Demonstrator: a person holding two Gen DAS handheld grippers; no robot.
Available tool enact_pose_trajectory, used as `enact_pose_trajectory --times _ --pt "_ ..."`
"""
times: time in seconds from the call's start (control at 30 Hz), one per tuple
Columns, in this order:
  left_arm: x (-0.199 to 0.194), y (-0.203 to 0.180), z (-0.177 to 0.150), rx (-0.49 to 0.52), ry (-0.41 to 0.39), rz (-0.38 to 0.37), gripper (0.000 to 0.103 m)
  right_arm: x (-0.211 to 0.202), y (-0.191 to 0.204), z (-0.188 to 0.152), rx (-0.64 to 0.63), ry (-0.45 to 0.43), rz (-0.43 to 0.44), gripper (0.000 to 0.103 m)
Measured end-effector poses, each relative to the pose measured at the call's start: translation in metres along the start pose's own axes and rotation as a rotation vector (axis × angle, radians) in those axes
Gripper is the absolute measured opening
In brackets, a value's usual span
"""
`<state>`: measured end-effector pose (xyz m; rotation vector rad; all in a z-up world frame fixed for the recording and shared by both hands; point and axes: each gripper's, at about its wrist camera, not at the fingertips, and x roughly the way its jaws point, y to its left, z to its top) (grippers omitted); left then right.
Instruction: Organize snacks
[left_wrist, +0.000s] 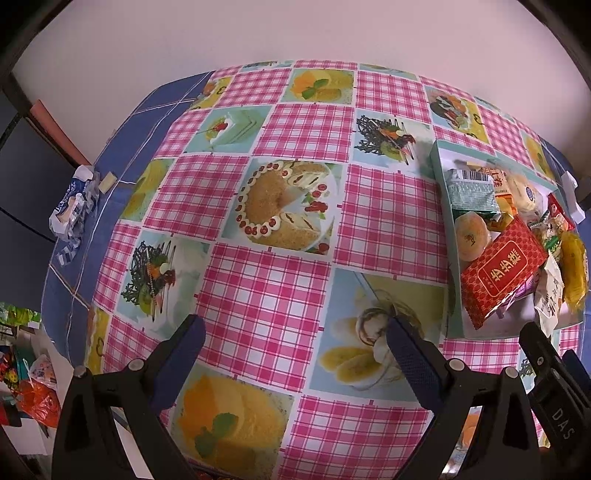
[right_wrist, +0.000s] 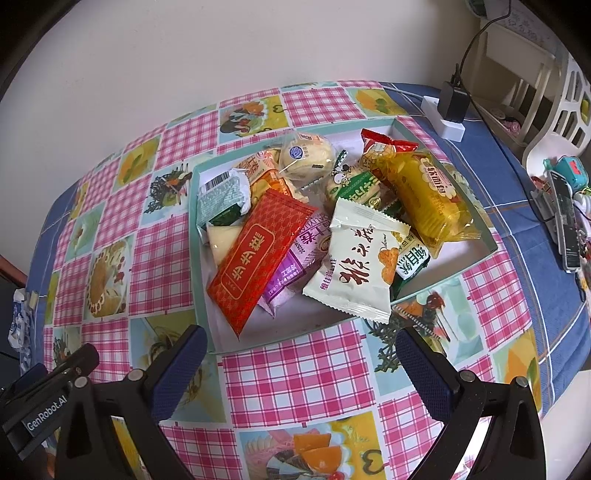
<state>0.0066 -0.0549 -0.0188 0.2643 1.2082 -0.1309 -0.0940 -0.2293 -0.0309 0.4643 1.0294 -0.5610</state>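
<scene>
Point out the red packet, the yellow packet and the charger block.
red packet (right_wrist: 255, 254): right wrist view, middle of its label.
yellow packet (right_wrist: 424, 195): right wrist view, centre of its wrapper.
charger block (right_wrist: 453, 101): right wrist view, its black front face.

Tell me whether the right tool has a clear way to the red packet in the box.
Probably yes. The right tool is open, just short of the box, and the red packet lies on top at the near side with nothing over it.

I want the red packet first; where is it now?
In the right wrist view the red packet lies in the shallow box, front left, atop the purple packet, beside the white packet.
</scene>
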Motion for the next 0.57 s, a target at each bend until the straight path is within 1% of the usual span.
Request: enact_pose_trajectory --times 0.4,0.57 --pt "0.0009 0.0003 -0.0005 -0.006 0.006 -0.006 0.098 0.0007 0.0006 -0.0002 0.000 0.002 -0.001 0.103" --pt "-0.0053 0.0014 -0.0001 -0.009 -0.023 -0.018 0.098 0.0015 0.0007 -0.0007 -0.003 0.004 0.002 0.103"
